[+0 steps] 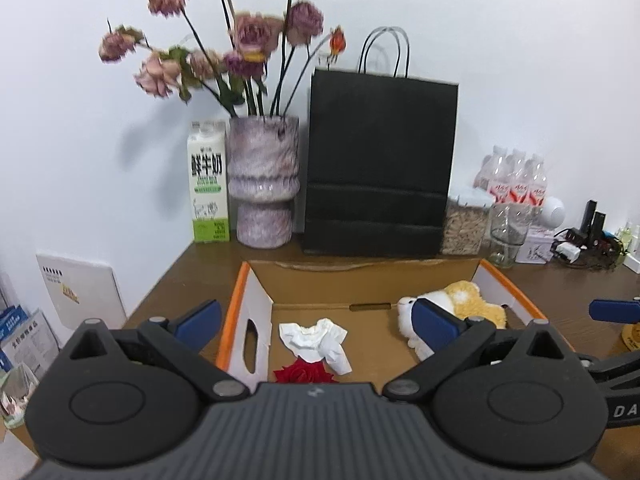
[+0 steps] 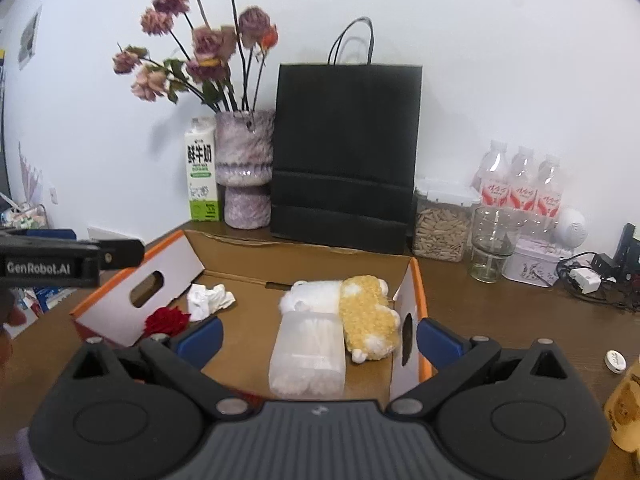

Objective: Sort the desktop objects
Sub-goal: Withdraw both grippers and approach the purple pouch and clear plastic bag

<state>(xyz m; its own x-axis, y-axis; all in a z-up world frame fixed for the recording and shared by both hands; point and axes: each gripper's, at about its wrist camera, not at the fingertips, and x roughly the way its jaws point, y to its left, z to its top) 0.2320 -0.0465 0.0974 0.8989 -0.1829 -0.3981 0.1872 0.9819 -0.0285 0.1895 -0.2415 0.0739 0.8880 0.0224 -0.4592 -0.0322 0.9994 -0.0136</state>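
A lived-in room at home or a small office, seen across a brown wooden desk (image 2: 500, 312) pushed into a corner of plain white walls. Along the desk's back edge stand a milk carton (image 2: 202, 170), a marbled vase of dried roses (image 2: 245, 168), a black paper carrier bag (image 2: 344, 152), a jar of seeds (image 2: 440, 224), bottled drinks (image 2: 520, 184) and a tangle of charger cables (image 2: 588, 280); an open cardboard box (image 2: 304, 256) sits near the front edge

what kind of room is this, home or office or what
Probably a home desk or side table against a wall: a vase of dried flowers, a milk carton, bottled drinks, and an open cardboard box holding a plush toy.
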